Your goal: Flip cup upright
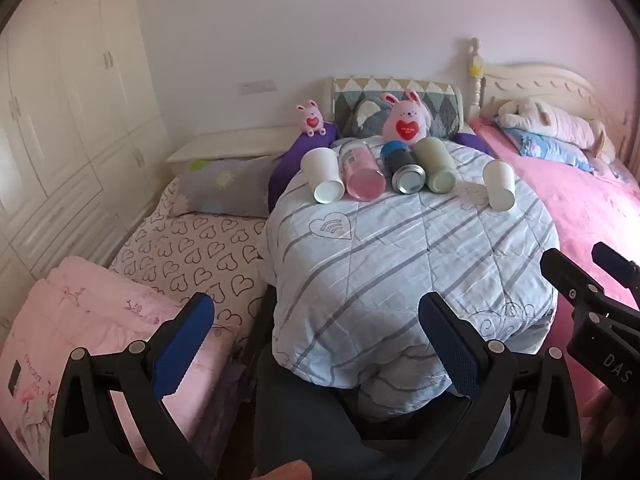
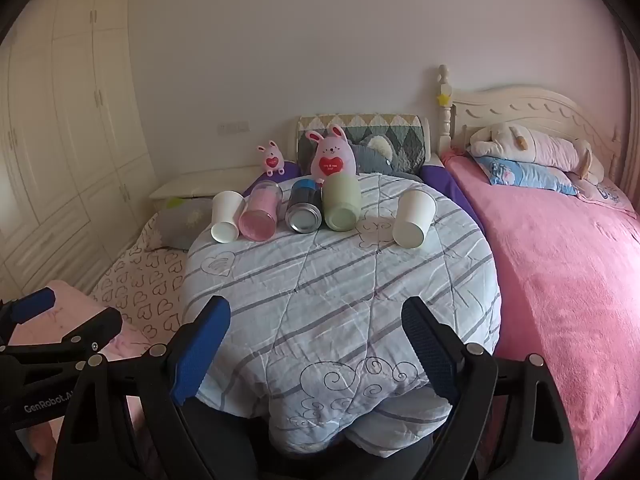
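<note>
Several cups lie on their sides at the far end of a round surface under a striped quilt (image 1: 400,248) (image 2: 340,280), bases toward me. From left: a white paper cup (image 1: 322,180) (image 2: 226,218), a pink tumbler (image 1: 362,172) (image 2: 260,212), a dark steel-bottomed cup (image 1: 404,170) (image 2: 304,208), a pale green cup (image 1: 436,166) (image 2: 341,202), and apart at the right another white paper cup (image 1: 499,184) (image 2: 414,218). My left gripper (image 1: 316,340) is open and empty, near the quilt's front edge. My right gripper (image 2: 316,344) is open and empty too; it also shows in the left wrist view (image 1: 592,292).
Pink plush rabbits (image 1: 404,120) (image 2: 334,160) sit behind the cups against a quilted headrest. A pink bed (image 2: 560,280) with pillows lies to the right. A heart-print mattress (image 1: 192,252) and folded pink blanket (image 1: 80,340) lie to the left. White wardrobes (image 1: 60,120) line the left wall.
</note>
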`<state>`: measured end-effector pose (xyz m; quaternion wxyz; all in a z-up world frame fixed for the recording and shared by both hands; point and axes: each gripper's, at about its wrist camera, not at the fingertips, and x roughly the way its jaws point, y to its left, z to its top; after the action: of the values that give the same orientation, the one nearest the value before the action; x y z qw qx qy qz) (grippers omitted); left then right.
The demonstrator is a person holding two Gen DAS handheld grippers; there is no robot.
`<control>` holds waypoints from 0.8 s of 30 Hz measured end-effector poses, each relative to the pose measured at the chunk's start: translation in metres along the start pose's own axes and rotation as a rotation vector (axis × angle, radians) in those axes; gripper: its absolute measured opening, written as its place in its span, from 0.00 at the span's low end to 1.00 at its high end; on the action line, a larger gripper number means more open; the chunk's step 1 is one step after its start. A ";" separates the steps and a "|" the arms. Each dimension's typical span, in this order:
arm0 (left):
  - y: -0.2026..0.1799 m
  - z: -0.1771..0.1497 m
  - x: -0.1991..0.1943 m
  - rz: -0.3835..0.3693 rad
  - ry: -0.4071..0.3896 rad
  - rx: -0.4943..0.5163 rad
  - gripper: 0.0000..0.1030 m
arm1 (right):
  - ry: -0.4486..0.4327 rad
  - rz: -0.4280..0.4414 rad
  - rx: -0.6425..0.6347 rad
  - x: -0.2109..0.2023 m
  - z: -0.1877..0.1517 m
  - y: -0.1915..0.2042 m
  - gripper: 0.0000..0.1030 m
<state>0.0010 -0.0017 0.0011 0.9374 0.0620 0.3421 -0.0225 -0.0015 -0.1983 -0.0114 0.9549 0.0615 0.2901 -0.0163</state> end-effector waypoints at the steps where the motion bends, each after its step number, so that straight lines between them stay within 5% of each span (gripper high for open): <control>1: 0.000 0.001 0.000 -0.002 -0.004 0.002 1.00 | 0.001 0.002 0.004 0.000 0.000 0.000 0.86; 24: 0.008 -0.003 0.001 0.011 0.002 -0.019 1.00 | 0.016 -0.002 -0.001 0.005 -0.003 0.002 0.86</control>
<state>0.0001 0.0063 -0.0011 0.9377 0.0548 0.3427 -0.0142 0.0011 -0.1961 -0.0169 0.9526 0.0610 0.2977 -0.0164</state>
